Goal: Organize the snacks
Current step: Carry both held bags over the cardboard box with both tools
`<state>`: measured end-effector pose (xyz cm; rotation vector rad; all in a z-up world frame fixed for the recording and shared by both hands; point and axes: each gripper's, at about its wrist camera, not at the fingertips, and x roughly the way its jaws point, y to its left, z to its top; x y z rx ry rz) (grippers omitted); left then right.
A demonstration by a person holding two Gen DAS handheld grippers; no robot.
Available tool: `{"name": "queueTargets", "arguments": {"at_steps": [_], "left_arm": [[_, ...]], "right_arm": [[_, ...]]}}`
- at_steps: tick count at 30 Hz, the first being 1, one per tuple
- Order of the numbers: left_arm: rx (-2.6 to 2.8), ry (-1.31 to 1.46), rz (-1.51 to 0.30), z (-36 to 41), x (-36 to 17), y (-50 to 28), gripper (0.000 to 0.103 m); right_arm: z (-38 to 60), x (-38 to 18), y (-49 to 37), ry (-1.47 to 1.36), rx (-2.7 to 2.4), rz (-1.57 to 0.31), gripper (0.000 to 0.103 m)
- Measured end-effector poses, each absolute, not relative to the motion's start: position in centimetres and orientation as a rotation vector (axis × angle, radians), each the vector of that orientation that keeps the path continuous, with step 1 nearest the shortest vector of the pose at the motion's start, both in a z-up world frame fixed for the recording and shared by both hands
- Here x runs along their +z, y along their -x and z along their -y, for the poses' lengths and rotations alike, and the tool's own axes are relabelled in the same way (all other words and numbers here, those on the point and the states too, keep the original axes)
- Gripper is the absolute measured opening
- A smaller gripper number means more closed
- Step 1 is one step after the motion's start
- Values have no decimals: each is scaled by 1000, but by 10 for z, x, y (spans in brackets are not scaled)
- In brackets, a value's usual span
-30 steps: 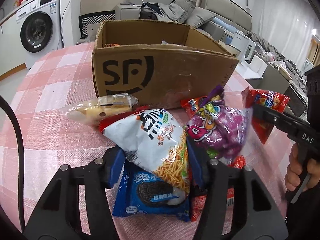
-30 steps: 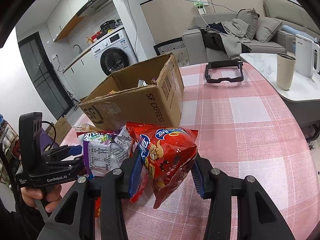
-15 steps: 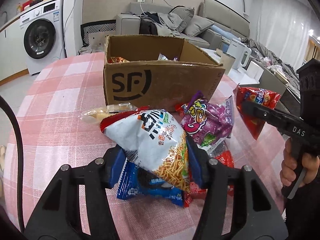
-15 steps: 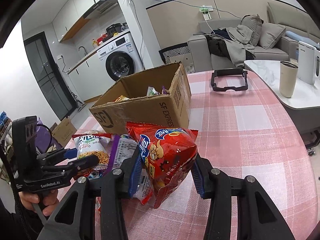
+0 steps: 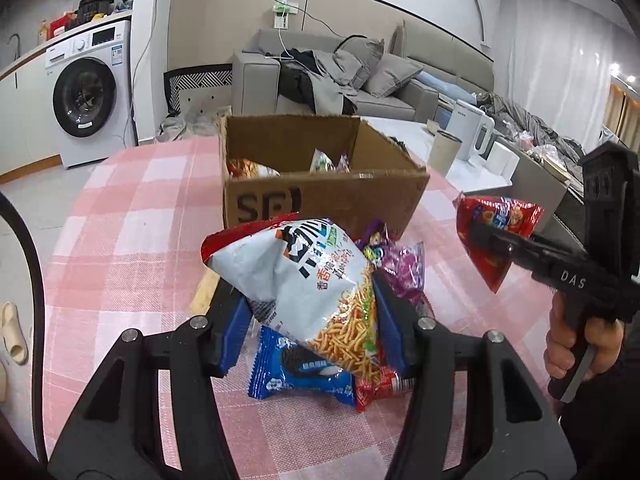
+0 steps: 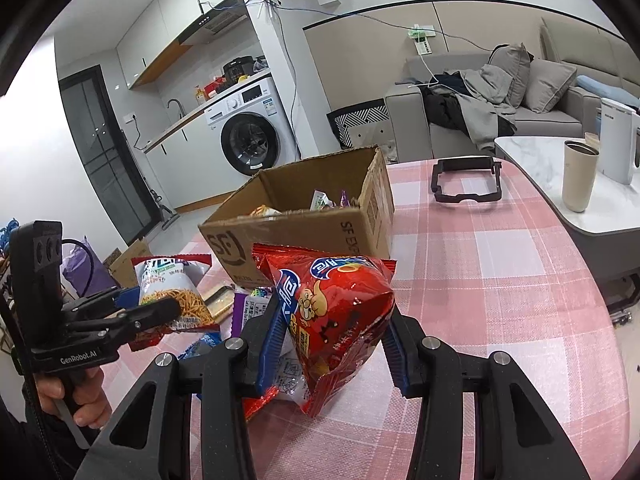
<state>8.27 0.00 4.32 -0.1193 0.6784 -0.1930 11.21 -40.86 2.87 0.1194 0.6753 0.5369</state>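
Pink-and-white checked cloth is covering the round table (image 5: 132, 216), and an open cardboard box (image 5: 324, 200) is sitting at twelve o'clock from the snack pile, with a sofa and a washing machine being seen behind it.

Two bags are being held clear of the table. The white noodle-snack bag (image 5: 316, 280) is being clamped by the left gripper (image 5: 308, 320), its blue pads pressed into the bag's lower half so that the film is being dented. The red chip bag (image 6: 340, 312) is being clamped likewise by the right gripper (image 6: 332, 340).

Both bags are being judged light, puffed with air, crinkly and slippery, with brittle contents that would be crushed by a hard squeeze. Hold is best being taken across the narrow width near a sealed end or over the air cushion, as is being done now.

In the left wrist view the white bag's long axis is being tilted from five o'clock up to eleven o'clock, its red-edged top seal pointing towards the box. In the right wrist view the red bag's long axis is running from six o'clock to twelve o'clock, leaning slightly, top seal uppermost.

A blue cookie packet (image 5: 296, 372) and a purple candy bag (image 5: 400, 268) are lying on the cloth beneath, between the grippers and the box.
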Motion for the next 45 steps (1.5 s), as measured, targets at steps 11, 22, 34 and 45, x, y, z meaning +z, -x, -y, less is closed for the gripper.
{"name": "queueTargets", "arguments": {"at_steps": [11, 22, 34, 45], "left_arm": [[-171, 107, -620, -13, 87, -83, 53], [-160, 100, -580, -21, 115, -100, 53], [-134, 87, -558, -31, 140, -146, 53], [-112, 55, -591, -12, 122, -202, 53]], "right_arm": [[395, 43, -109, -114, 569, -647, 45], [376, 64, -120, -88, 590, -626, 45], [356, 78, -147, -92, 606, -616, 45], [342, 79, -180, -107, 606, -613, 45]]}}
